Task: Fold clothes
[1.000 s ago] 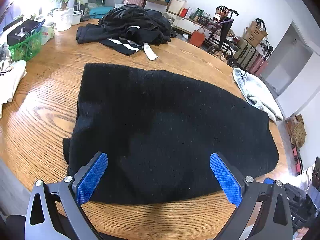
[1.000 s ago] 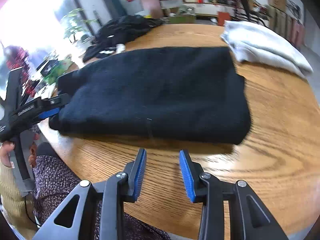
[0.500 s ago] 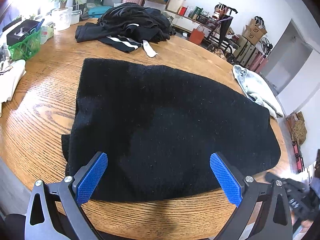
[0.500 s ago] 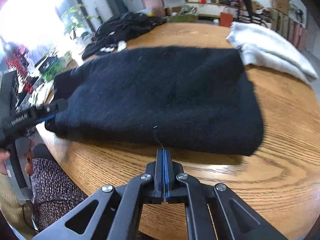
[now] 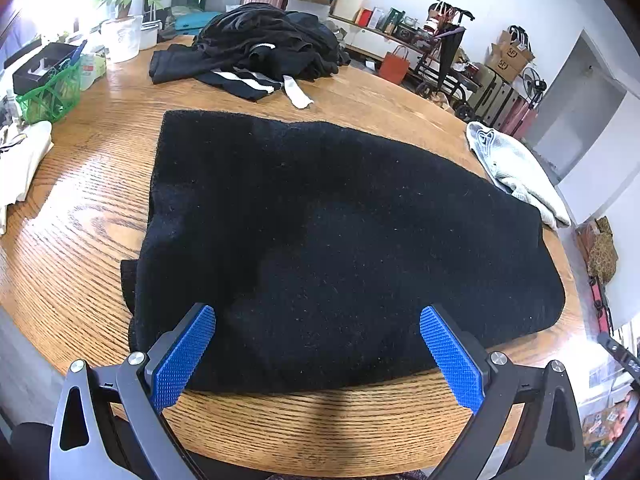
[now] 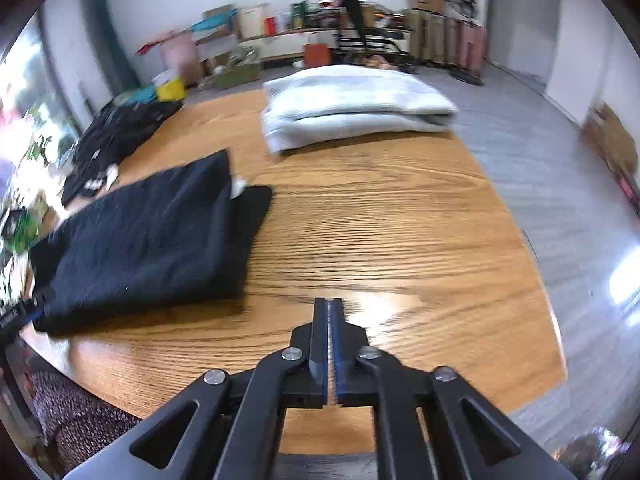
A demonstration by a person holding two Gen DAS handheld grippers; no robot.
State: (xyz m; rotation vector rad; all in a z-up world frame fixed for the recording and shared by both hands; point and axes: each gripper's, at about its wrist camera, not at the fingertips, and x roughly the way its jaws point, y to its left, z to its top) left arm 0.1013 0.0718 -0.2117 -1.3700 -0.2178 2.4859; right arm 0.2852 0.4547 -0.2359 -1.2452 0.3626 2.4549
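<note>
A folded black garment (image 5: 340,220) lies flat on the round wooden table (image 5: 80,200). My left gripper (image 5: 316,312) hangs wide open just above its near edge, with nothing between the blue pads (image 5: 184,356). In the right wrist view the same black garment (image 6: 160,240) lies to the left. My right gripper (image 6: 329,304) is over bare table (image 6: 380,220) to the right of it. Its jaws are opening, only a thin slit shows between them, and nothing is in it.
A folded pale grey garment (image 6: 352,108) rests at the far edge, also seen at the right as the grey garment (image 5: 516,172). A heap of dark clothes (image 5: 264,40) is at the back. A green basket (image 5: 48,92) and white cloth (image 5: 20,164) sit left.
The right gripper closed fully, then swung right, away from the black garment's front edge and over bare wood, and its jaws parted slightly. The left gripper stayed put and open.
</note>
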